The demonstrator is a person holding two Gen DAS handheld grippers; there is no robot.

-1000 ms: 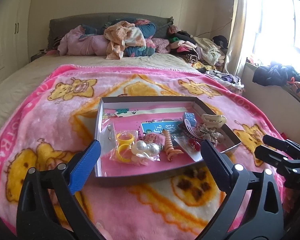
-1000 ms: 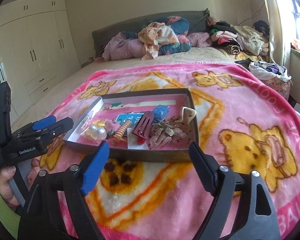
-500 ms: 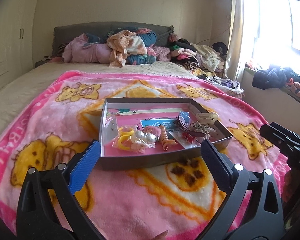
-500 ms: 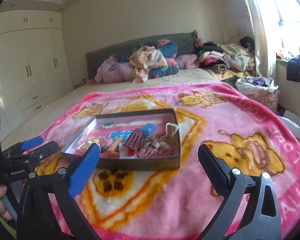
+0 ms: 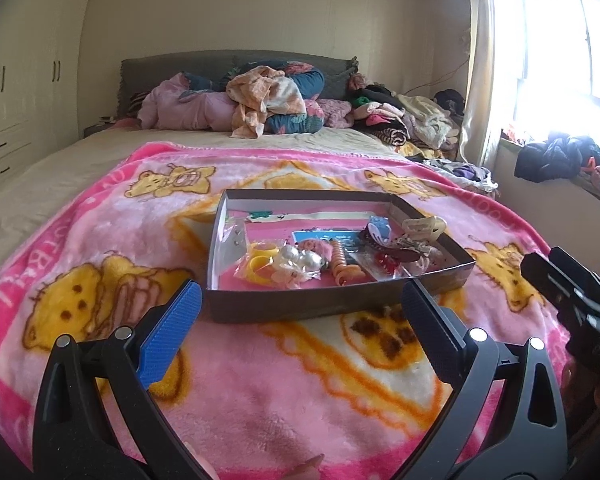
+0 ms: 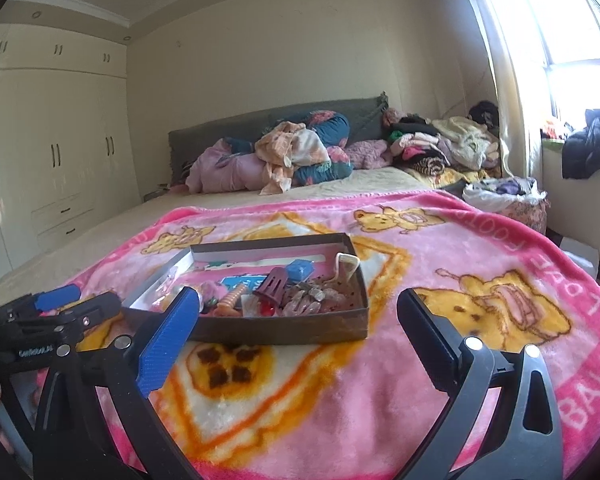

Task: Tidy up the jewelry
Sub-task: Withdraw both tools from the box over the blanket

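A shallow dark cardboard tray sits near the middle of a pink bear-print blanket spread over a bed, with bare blanket on every side of it. Inside lie the jewelry pieces: yellow rings and pearl beads toward the left, an orange spiral hair tie in the middle, a blue box and a cream claw clip at the right edge. The left gripper hovers just short of the tray's near wall, its jaws wide and empty. The right gripper faces the tray's near right corner, jaws also spread wide with nothing between them; it shows as a dark shape at the right edge of the left view. Open blanket lies to the right of the tray toward the bed's edge. A pile of clothes fills the headboard end, well apart from the tray. Compared with a second ago, both cameras sit further back and aim less steeply down, so more of the room shows, and the right jaws have opened wider.
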